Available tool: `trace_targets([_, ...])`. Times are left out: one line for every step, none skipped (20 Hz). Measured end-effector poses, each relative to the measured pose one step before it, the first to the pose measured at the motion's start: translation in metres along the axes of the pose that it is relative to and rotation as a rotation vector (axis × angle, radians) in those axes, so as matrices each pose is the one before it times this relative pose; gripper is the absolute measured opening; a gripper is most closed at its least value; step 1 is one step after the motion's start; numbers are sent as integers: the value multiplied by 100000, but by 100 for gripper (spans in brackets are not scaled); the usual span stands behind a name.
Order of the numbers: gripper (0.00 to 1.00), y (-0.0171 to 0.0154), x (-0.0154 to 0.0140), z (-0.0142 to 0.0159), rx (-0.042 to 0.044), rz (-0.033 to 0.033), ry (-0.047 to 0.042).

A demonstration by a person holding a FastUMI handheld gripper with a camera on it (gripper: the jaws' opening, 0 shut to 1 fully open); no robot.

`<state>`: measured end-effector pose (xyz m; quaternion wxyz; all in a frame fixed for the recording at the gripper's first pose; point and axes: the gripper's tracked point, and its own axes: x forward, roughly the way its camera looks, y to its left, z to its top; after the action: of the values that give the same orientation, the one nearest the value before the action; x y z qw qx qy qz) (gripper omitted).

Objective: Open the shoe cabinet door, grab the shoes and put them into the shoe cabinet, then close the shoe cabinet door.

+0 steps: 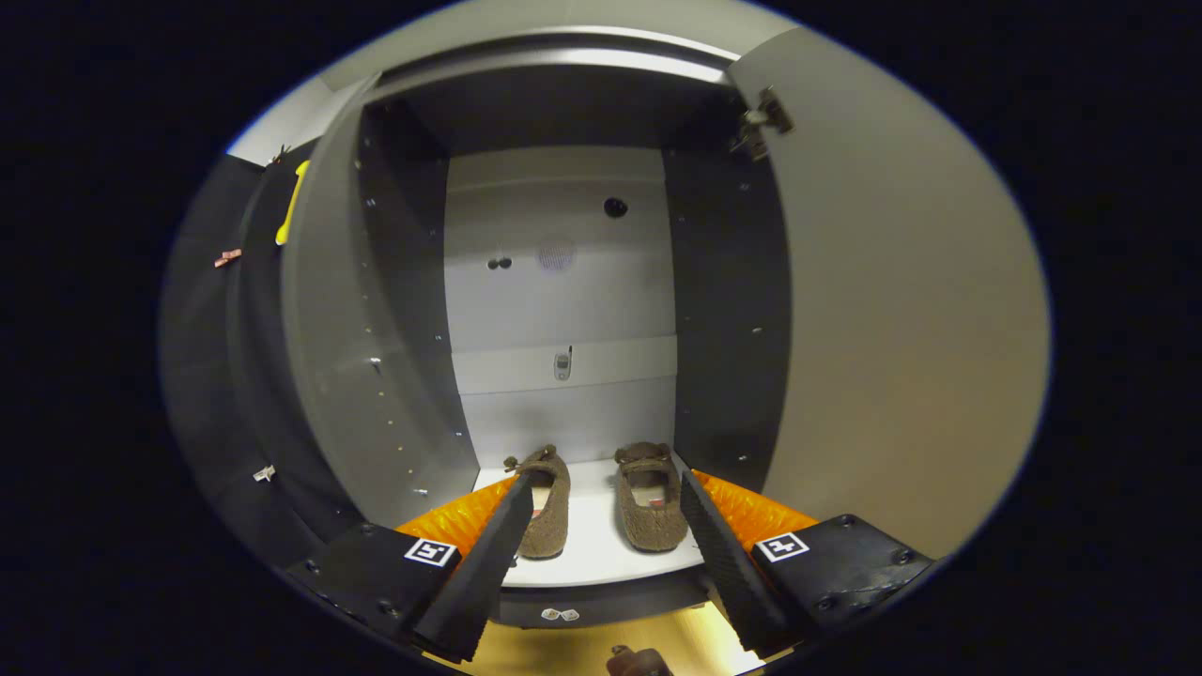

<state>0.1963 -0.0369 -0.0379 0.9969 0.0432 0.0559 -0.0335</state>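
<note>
- Black-padded claw [601, 545] with orange ribbed backing: fingers [484, 563] spread wide apart, gripping nothing, held just in front of the cabinet opening.
- Between and just beyond the fingertips: pair of brown fuzzy slip-on shoes [601, 502], side by side on the white bottom shelf [587, 554] of the grey shoe cabinet [563, 282], toes toward the claw. Left shoe sits right by the left fingertip; contact cannot be confirmed.
- Cabinet interior: pale back panel with a few small holes and a fitting; dark side walls.
- Grey cabinet door [901, 329]: swung fully open to the right, hinge [762, 120] visible at its top.
- Below the shelf edge: wooden floor [554, 652], with a small brown object [637, 661] partly seen, not identifiable.
- Progress, judged: door opening done; shoes appear placed inside. Remaining: draw the claw clear and close the door.
</note>
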Motion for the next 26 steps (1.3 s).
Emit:
trace_targets([99,-294,-1813,78,975,425,-1003])
trace_targets([99,-223,-1779,-125,445,1023,-377])
trace_targets([99,-355,-1798,-226,-75,422,51])
trace_targets([99,-732,-1538,-257,-559,-830,38])
trace_targets([99,-896,-1849,-230,-509,-1516,-100])
trace_targets([99,-753,-1711,31,129,-1109,-791])
trace_targets([99,-787,-1799,167,607,-1004,-1490])
trace_targets([99,-760,-1362,113,682,-1424,-1231])
trace_targets([99,-856,-1404,-53,823,-1151,-852])
trace_targets([99,-841,-1451,-25,1074,-542,-58])
trace_targets([99,-983,-1610,63,1156,-540,146])
trace_targets([99,-1178,-1324,176,1041,-744,-40])
trace_targets([99,-1309,-1393,251,1045,-899,-772])
trace_targets([99,-1252,-1116,433,1241,-1029,-1268])
trace_targets([99,-1447,-1169,328,908,-1575,-995])
trace_targets([98,-1506,-931,-5,787,-1803,-198])
trace_targets([98,-1471,-973,603,547,-1092,-444])
trace_targets([98,-1445,-608,340,-540,-1074,-782])
trace_targets([98,-1615,-571,117,-1471,-1353,87])
trace_targets([98,-1438,-243,-221,-1588,-760,663])
trace_targets([98,-1406,-248,5,-1086,-503,743])
trace_targets([98,-1430,32,411,-207,-147,-138])
trace_targets([98,-1345,38,497,509,228,-438])
trace_targets([98,-1169,292,391,619,1202,-721])
trace_targets([98,-1142,400,-19,111,926,938])
trace_targets([98,-1038,704,-616,-161,1022,1882])
